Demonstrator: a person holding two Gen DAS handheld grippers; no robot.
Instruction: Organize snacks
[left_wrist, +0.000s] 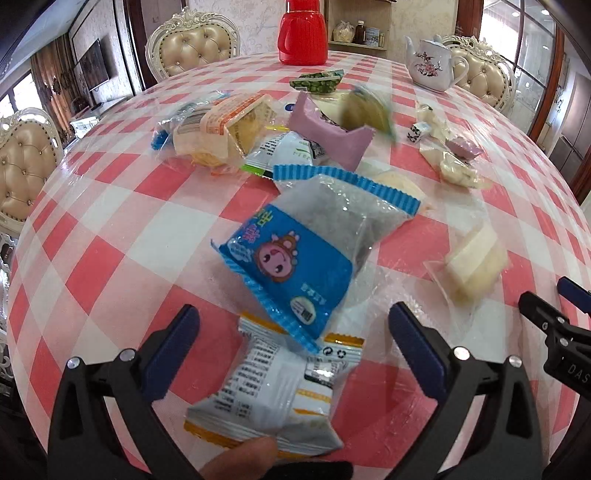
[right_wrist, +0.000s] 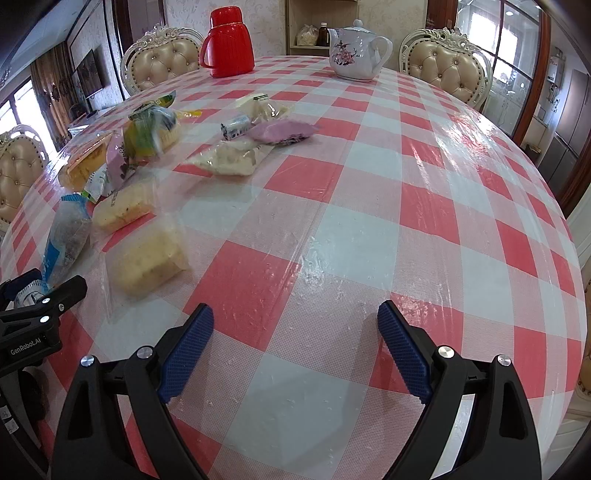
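Nearby, a blue snack packet (left_wrist: 295, 254) lies on the checked table (left_wrist: 110, 229), its lower end overlapping a white-and-orange packet (left_wrist: 273, 391) that sits between the wide-open left tongs (left_wrist: 291, 328), which grip nothing. More wrapped snacks, among them a purple packet (left_wrist: 325, 136), are scattered beyond. Well apart, the right tongs (right_wrist: 295, 325) hang open and empty over bare cloth. A red flask (right_wrist: 229, 44) and a white teapot (right_wrist: 354, 51) stand at the far edge.

Home dining room: checked tablecloth (right_wrist: 332, 221), tufted chairs (right_wrist: 447, 66), teapot (right_wrist: 354, 55).
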